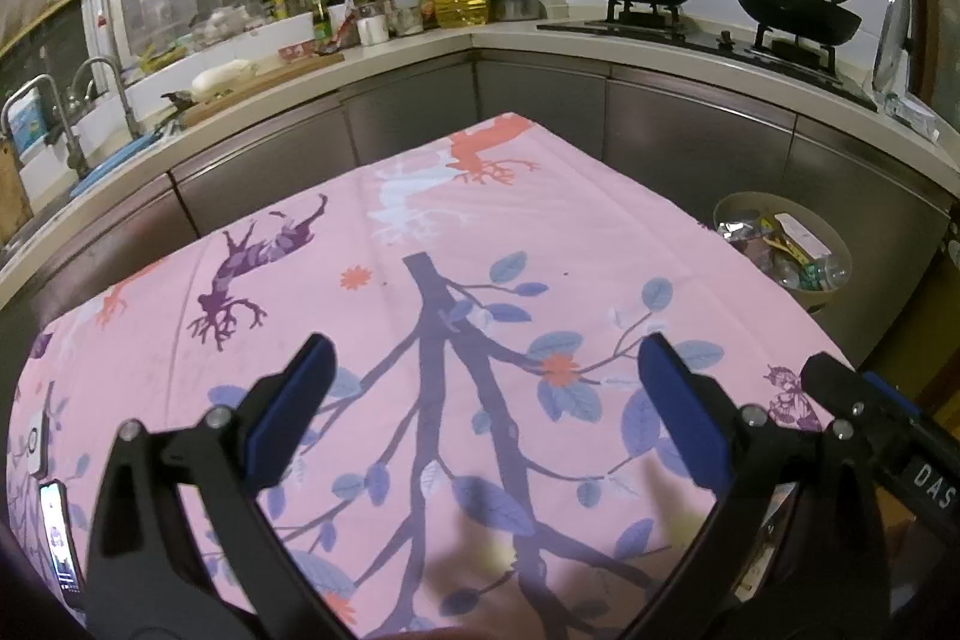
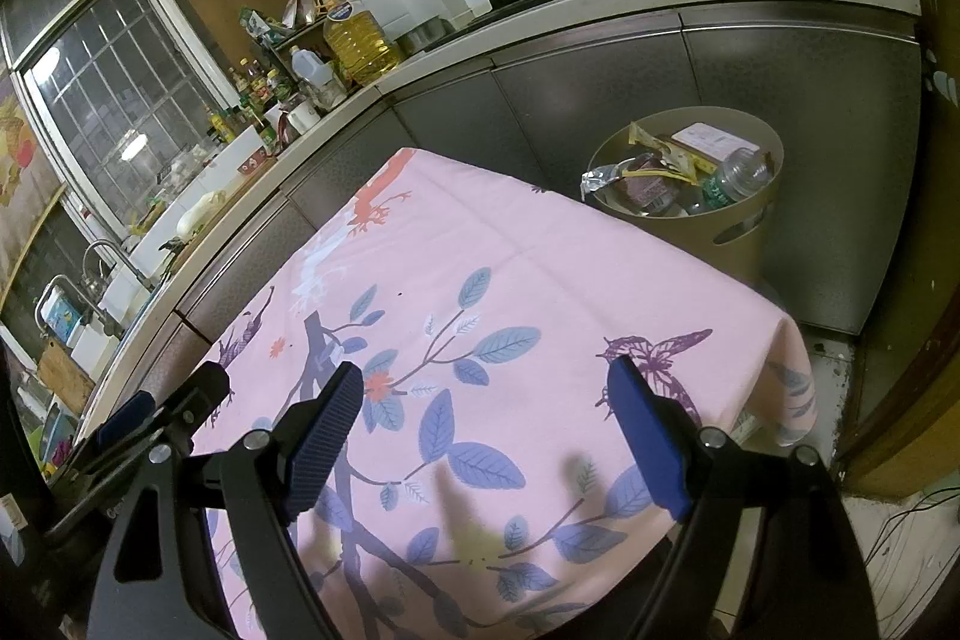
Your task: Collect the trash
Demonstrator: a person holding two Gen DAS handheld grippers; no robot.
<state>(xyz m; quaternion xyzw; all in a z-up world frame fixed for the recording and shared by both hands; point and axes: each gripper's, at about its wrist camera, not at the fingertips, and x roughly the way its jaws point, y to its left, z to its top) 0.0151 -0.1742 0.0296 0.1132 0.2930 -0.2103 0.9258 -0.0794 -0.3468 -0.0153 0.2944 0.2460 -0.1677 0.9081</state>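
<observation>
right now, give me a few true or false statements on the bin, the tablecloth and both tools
1. The round beige bin holds wrappers and a clear plastic bottle. True.
2. The right tool grips a wrapper. False: its jaws are open and hold nothing.
3. The bin stands on the pink leaf-print tablecloth. False: it stands beside the table, against the grey cabinets.
4. The left tool is open. True.
5. Trash lies scattered on the tablecloth. False: none is visible.

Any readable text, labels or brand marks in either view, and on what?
"DAS": white letters on the right gripper's black body, cut off at the frame edge.
Oil bottle label: too blurred.
Wrappers in the trash bin: print too small.
Phone screen: unreadable.
</observation>
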